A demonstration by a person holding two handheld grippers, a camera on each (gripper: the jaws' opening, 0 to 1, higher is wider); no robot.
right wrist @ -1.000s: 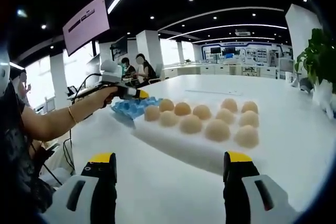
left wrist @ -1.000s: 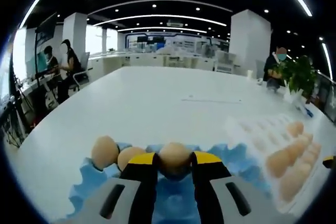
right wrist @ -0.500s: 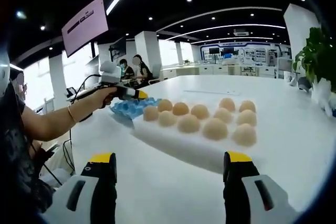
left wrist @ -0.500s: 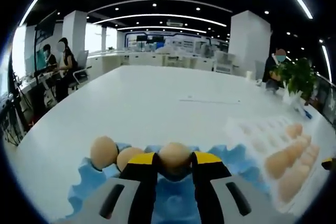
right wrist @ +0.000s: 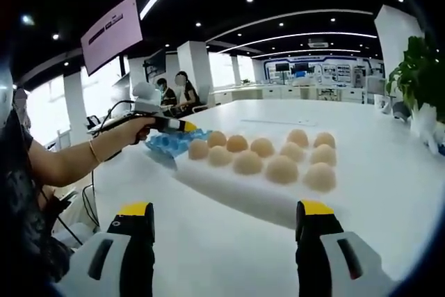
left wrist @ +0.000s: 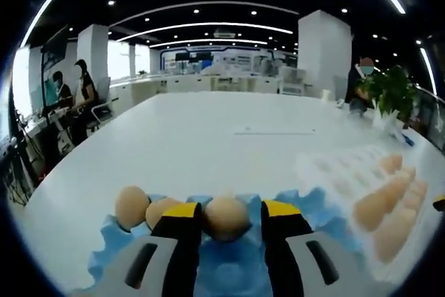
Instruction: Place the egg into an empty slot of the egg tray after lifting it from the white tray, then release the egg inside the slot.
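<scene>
Now left gripper (left wrist: 227, 215) held an egg (left wrist: 226, 215) between its jaws over the blue egg tray (left wrist: 327, 217); right gripper (right wrist: 227, 222) gaped wide above the table (right wrist: 229, 255).

The left gripper view is set low and close over the blue egg tray (left wrist: 306, 206), facing along the white table (left wrist: 208, 137) toward the far room. The right gripper view is held farther back, facing across the white tray (right wrist: 236, 193). Both trays and the table are shared by the two views.
</scene>
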